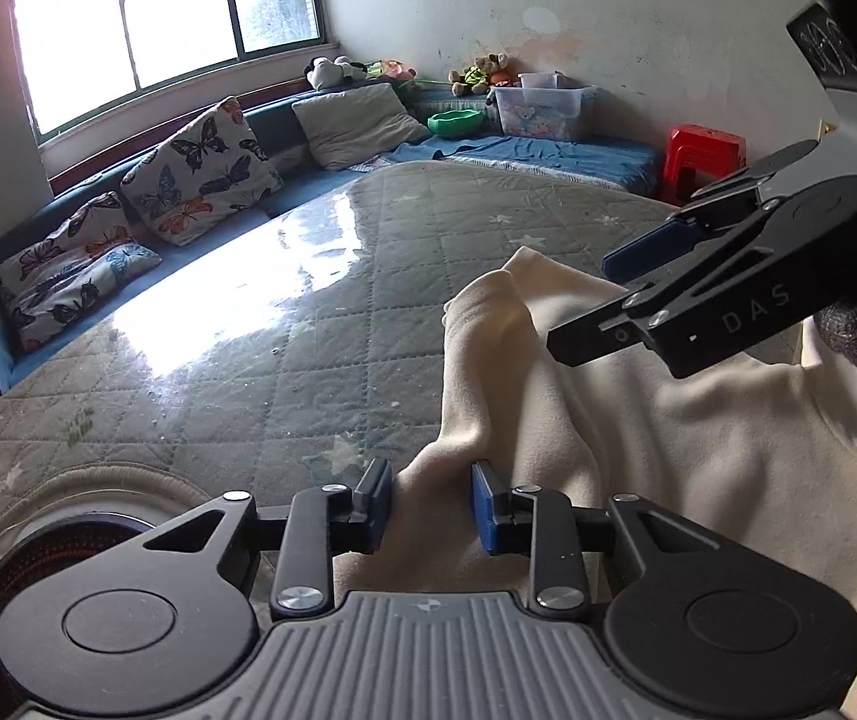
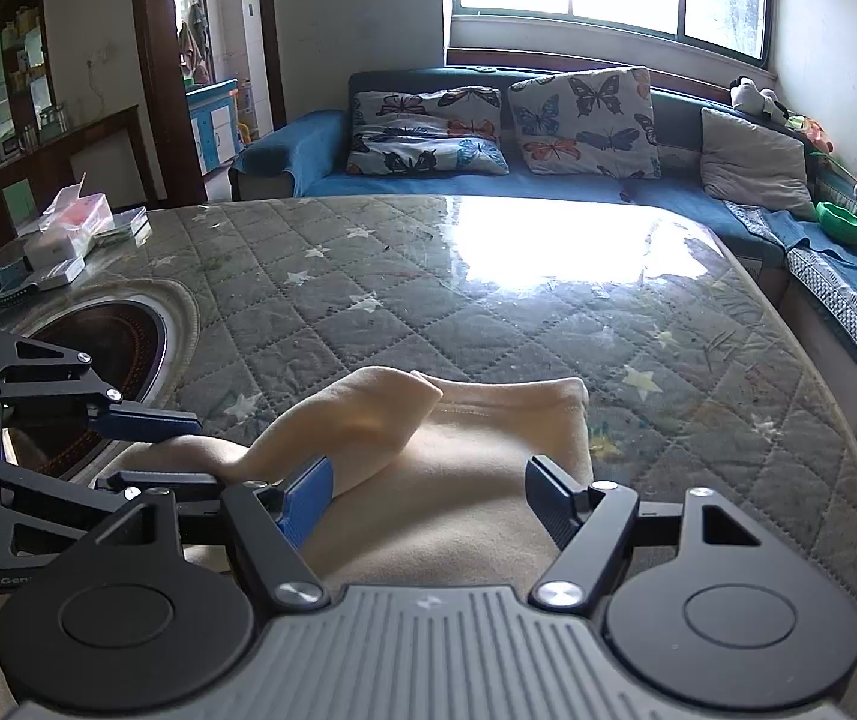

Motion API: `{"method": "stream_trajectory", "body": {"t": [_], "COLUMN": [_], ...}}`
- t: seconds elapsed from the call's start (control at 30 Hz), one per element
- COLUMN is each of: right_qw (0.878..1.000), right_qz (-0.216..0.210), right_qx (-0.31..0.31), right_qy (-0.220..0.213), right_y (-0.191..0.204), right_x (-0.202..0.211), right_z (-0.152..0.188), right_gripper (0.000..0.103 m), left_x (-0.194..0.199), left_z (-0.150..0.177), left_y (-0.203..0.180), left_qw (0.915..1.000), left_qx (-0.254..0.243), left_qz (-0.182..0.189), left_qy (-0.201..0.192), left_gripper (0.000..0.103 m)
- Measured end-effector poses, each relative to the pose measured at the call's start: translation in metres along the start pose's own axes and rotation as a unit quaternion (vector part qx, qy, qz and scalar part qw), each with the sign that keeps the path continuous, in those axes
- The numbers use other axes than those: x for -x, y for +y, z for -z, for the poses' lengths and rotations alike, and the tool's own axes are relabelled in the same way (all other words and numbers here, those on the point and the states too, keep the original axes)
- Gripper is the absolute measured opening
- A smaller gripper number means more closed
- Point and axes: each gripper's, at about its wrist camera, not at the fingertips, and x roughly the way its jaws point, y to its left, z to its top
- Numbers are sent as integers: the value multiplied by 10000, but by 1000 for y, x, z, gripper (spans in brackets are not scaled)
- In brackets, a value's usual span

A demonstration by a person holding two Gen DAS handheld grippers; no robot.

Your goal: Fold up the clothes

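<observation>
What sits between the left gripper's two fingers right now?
A bunched fold of the cream garment runs up between the left gripper fingers, shown in the left wrist view.
</observation>
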Motion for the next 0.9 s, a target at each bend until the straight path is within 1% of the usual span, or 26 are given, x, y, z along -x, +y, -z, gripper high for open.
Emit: {"method": "stream_trajectory", "body": {"t": [0.2, 0.4, 0.53, 0.73, 0.83, 0.9], "right_qw": [10000, 10000, 10000, 9999, 9999, 9999], "right_qz": [-17, -38, -38, -24, -17, -16], "right_qx": [-29, -45, -69, -97, -112, -131], "right_qy": [0, 0, -11, -21, -31, -46], "right_y": [-1, 0, 0, 1, 1, 0], "right_x": [0, -1, -1, 0, 1, 2], "right_z": [1, 2, 2, 2, 2, 3], "right_gripper": [73, 73, 73, 73, 73, 73], "left_x": [-2, -7, -9, -9, -7, -5], "left_z": [-4, -4, -4, -3, -1, 0], "left_y": [-2, 2, 1, 0, 0, 1], "left_qw": [9999, 9999, 9999, 9999, 9998, 9997], "left_qx": [-60, 5, 3, -10, -41, -3], "left_qz": [-143, -117, -147, -144, -207, -209], "left_qy": [-21, -16, -20, 6, -55, -84], "left_gripper": [31, 31, 23, 21, 10, 9]}}
